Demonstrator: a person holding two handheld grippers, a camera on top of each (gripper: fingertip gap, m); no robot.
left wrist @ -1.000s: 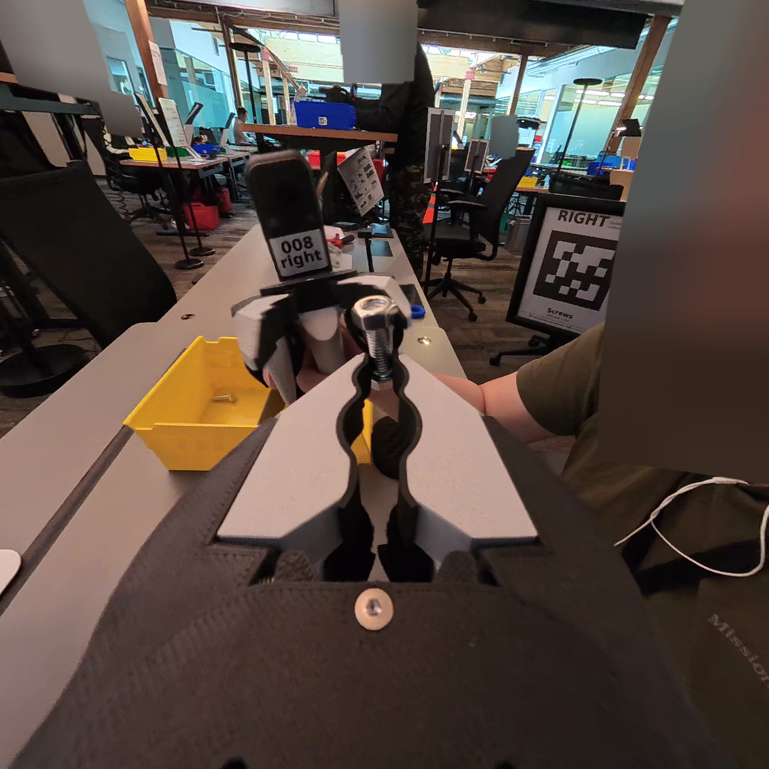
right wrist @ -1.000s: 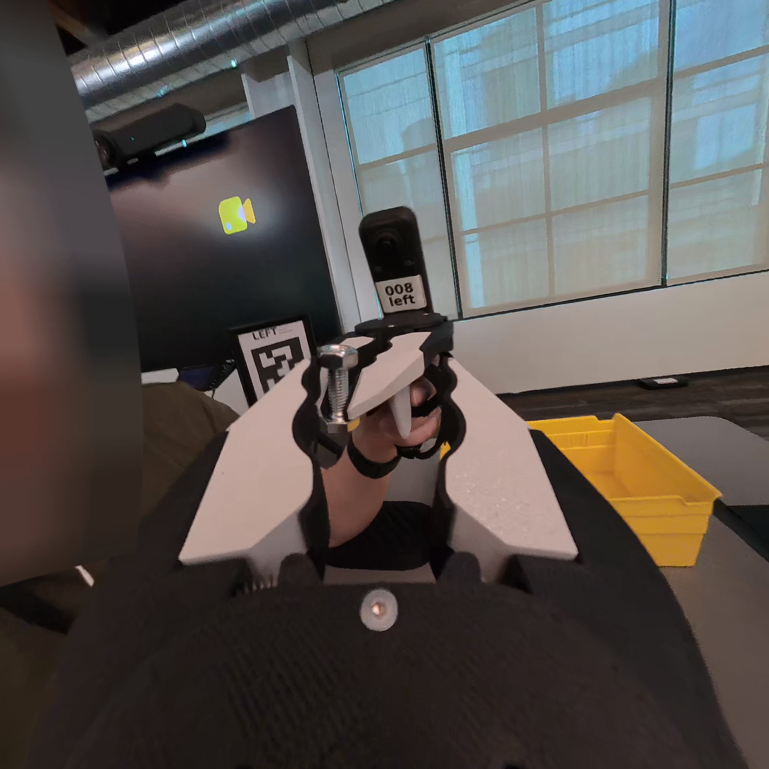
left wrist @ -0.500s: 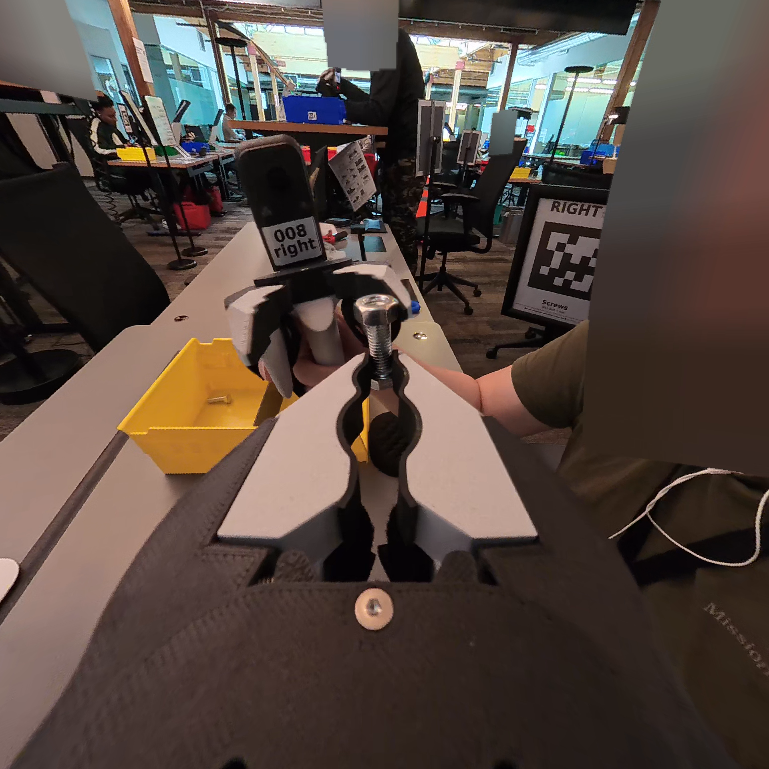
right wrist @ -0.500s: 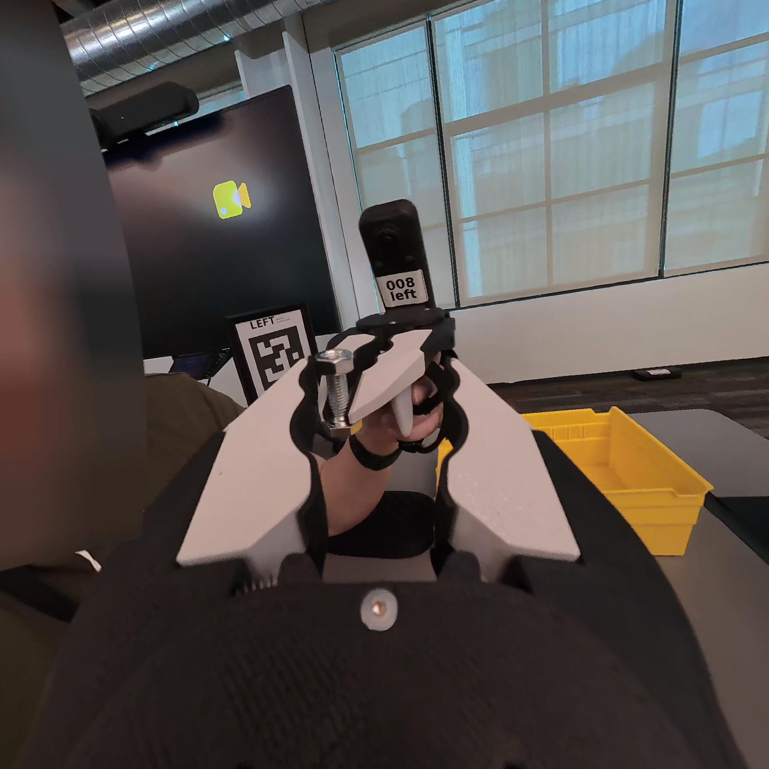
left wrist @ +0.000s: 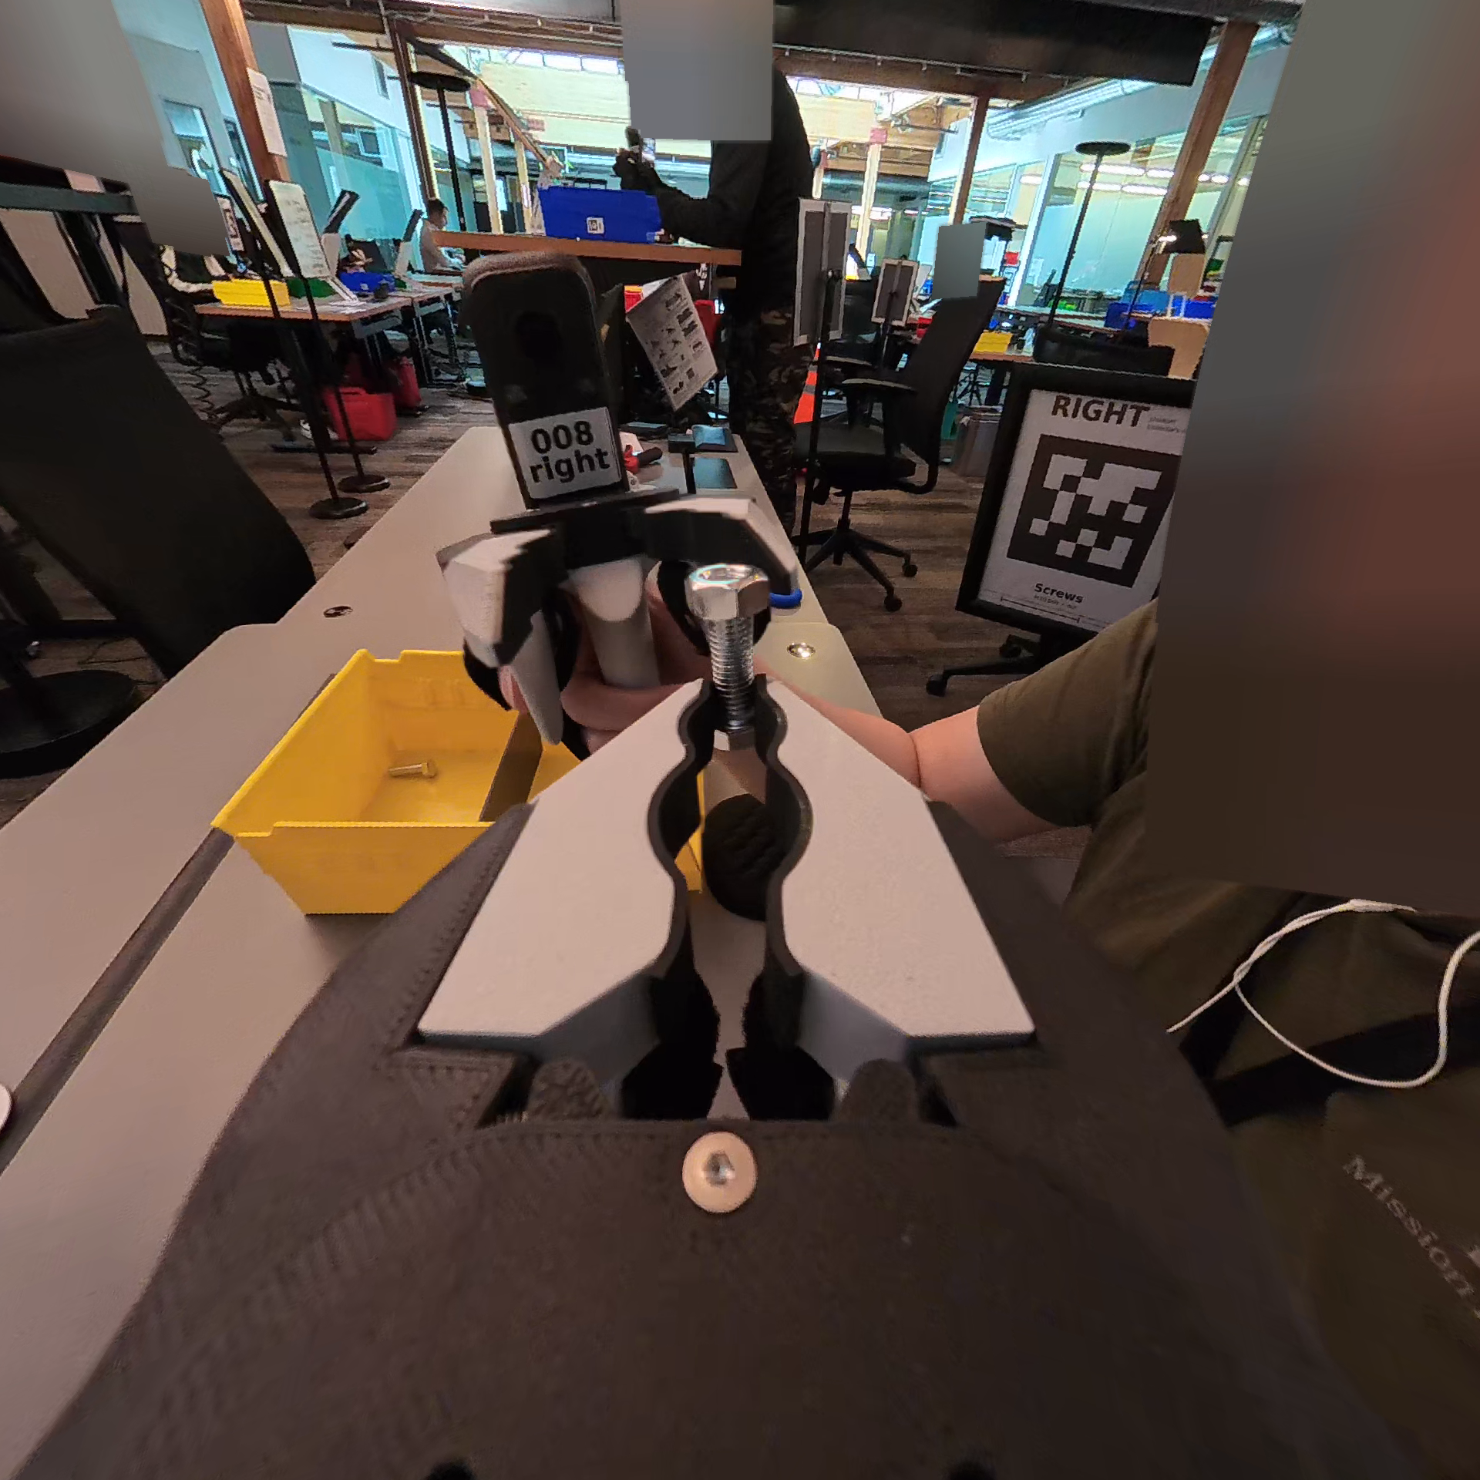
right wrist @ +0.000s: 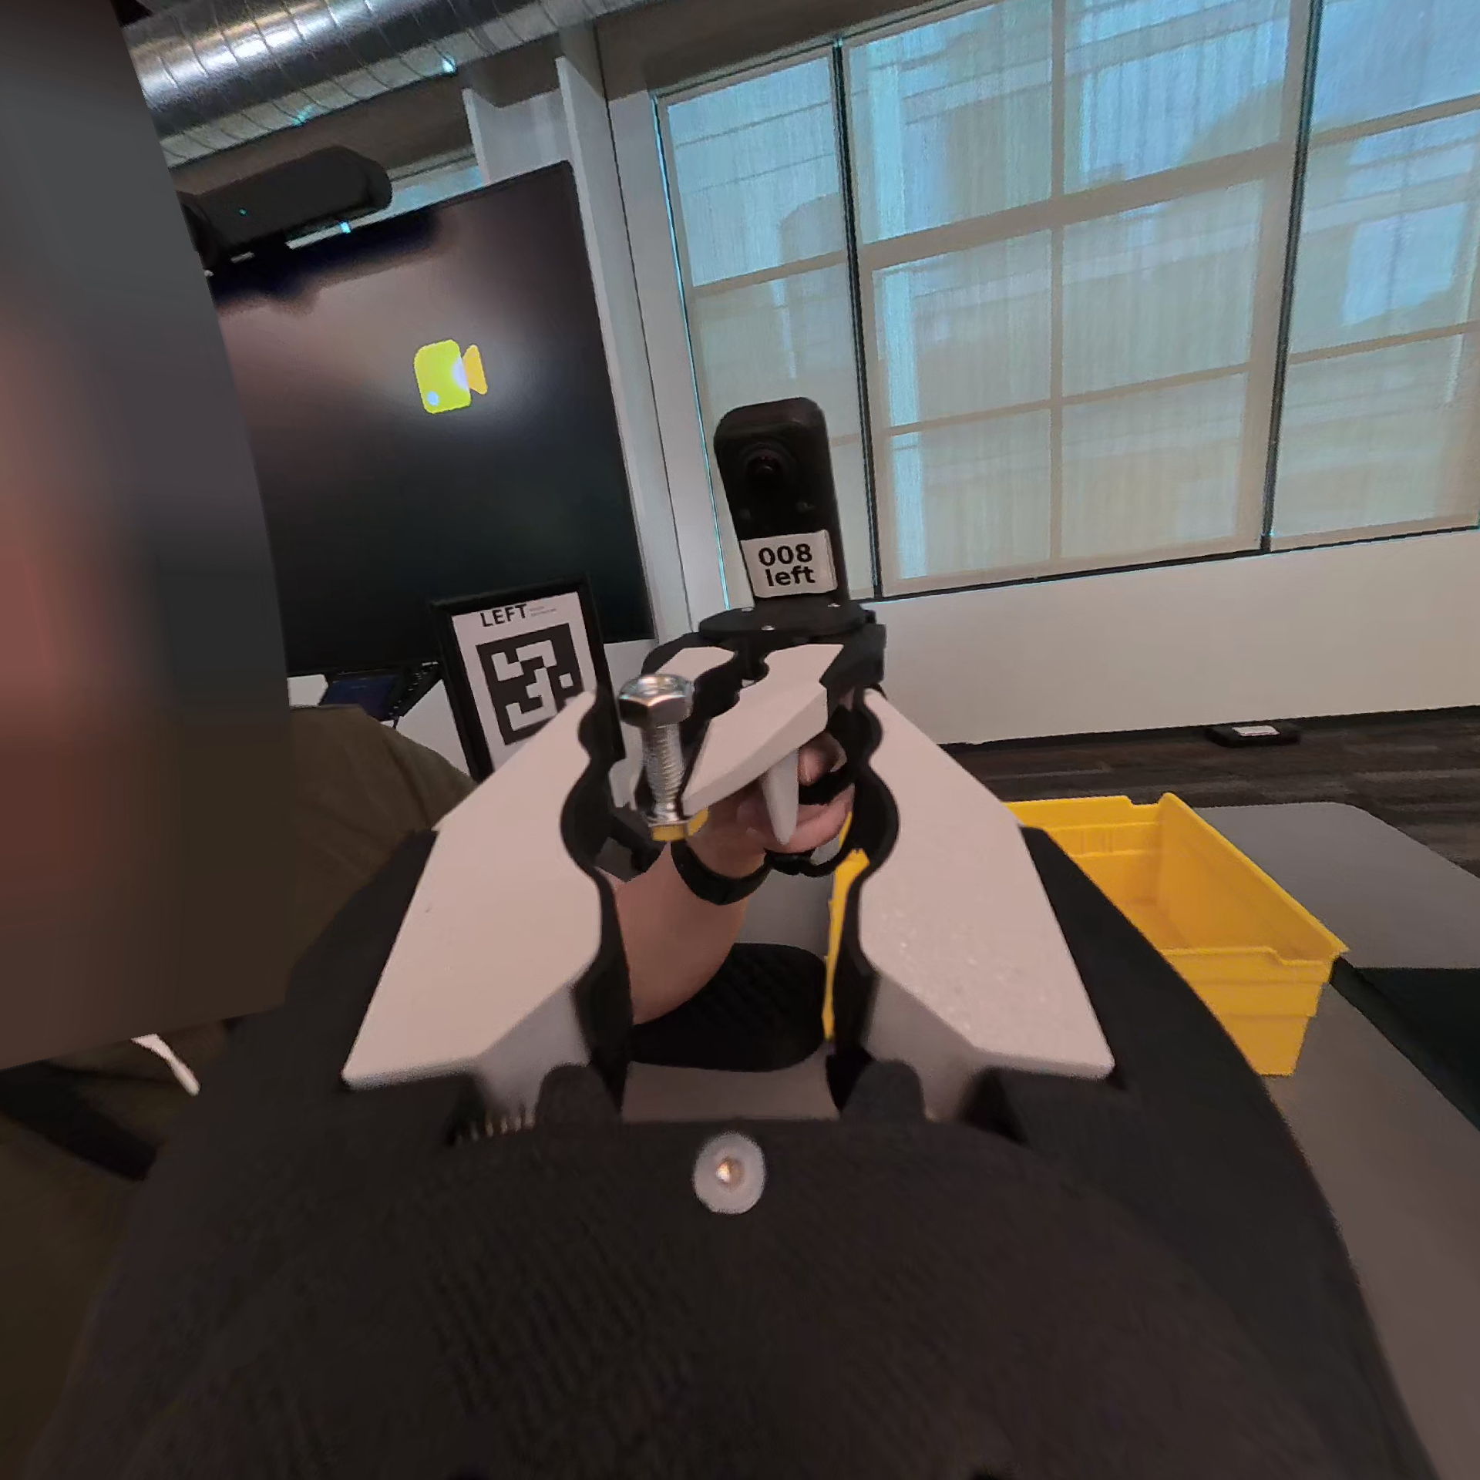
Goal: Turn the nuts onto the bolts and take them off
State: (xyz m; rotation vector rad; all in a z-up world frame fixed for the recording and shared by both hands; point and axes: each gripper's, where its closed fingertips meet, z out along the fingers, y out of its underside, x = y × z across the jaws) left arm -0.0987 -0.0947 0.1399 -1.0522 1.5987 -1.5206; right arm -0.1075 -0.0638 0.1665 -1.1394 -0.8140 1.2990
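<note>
Above the yellow bin [left wrist: 376, 785], left claw [left wrist: 733, 721] clamps an upright bolt [left wrist: 725, 641]; right claw [right wrist: 725, 769] gapes, seemingly empty.

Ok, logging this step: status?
Left hand-held gripper shut on bolt, head up. Right hand-held gripper open, near the bolt. No nut visible. Nothing in the way.

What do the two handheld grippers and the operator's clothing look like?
Both the left gripper and right gripper have pale grey wedge fingers edged with wavy black pads, black textured bodies, and black cameras bearing white labels. The person wears an olive short sleeve.
</note>
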